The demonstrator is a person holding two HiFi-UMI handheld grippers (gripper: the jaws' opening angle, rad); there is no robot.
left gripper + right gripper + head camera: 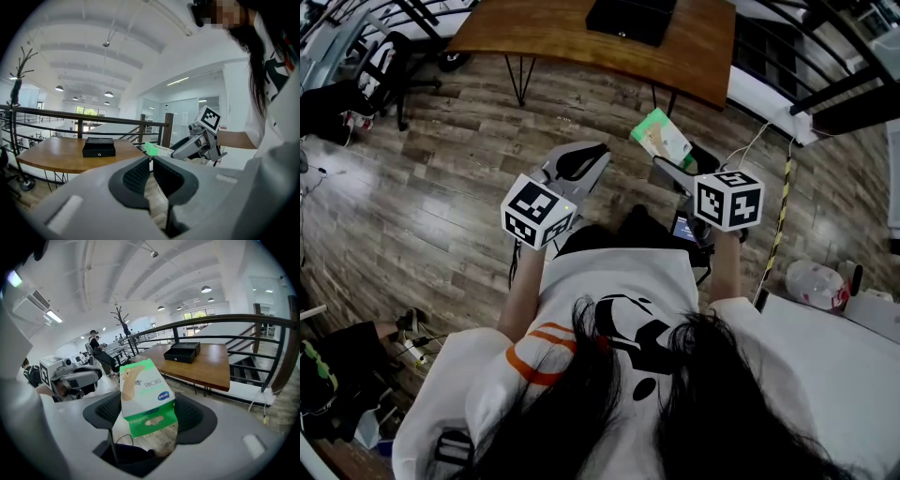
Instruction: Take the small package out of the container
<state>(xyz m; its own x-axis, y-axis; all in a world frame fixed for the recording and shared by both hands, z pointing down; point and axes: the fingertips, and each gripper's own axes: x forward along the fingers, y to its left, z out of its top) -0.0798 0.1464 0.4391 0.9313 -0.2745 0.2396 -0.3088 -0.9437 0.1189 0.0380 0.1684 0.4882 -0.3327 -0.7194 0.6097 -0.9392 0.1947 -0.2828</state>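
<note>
My right gripper (151, 416) pinches the small package (145, 392) by its lower end. It is a flat carton, white above with a tan figure and a blue oval label, bright green below (print too small to read). In the head view it hangs at one o'clock, well apart from the black container (630, 19) on the wooden table (534, 37) at twelve. My left gripper (151, 174) is pressed nearly together, empty.

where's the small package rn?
The package sits clamped in the right gripper, in the air at the head view's right, short of the table with the black box.
</note>
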